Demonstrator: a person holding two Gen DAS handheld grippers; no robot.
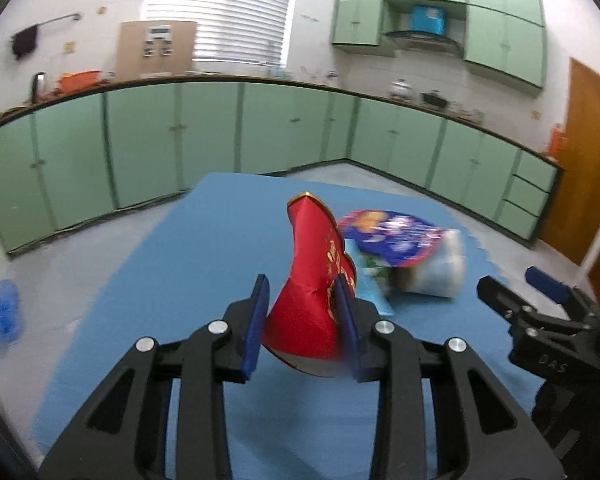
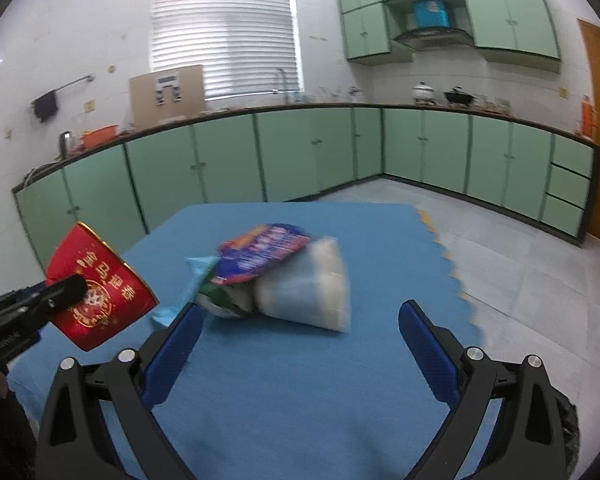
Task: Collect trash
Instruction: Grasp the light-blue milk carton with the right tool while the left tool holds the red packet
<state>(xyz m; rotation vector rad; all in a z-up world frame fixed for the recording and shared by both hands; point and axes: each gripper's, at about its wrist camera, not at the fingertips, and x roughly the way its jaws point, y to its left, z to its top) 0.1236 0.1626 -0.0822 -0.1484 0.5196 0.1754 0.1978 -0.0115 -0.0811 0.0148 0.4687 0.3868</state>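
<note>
My left gripper (image 1: pixel 303 292) is shut on a crushed red paper cup (image 1: pixel 312 280) with gold print and holds it above the blue mat (image 1: pixel 180 264). The cup also shows at the left of the right wrist view (image 2: pixel 100 292). A pile of trash lies on the mat just beyond: a clear plastic cup (image 2: pixel 308 292) on its side, a blue printed lid (image 2: pixel 260 252) and a light blue wrapper (image 2: pixel 188 288). My right gripper (image 2: pixel 300 324) is open and empty, just short of the pile. It shows at the right edge of the left wrist view (image 1: pixel 516 284).
The blue mat (image 2: pixel 300 380) covers the floor in front of green kitchen cabinets (image 1: pixel 180 136). A blue plastic bag (image 1: pixel 0 312) lies on the grey floor at the far left. A brown door (image 1: pixel 588 160) stands at the right.
</note>
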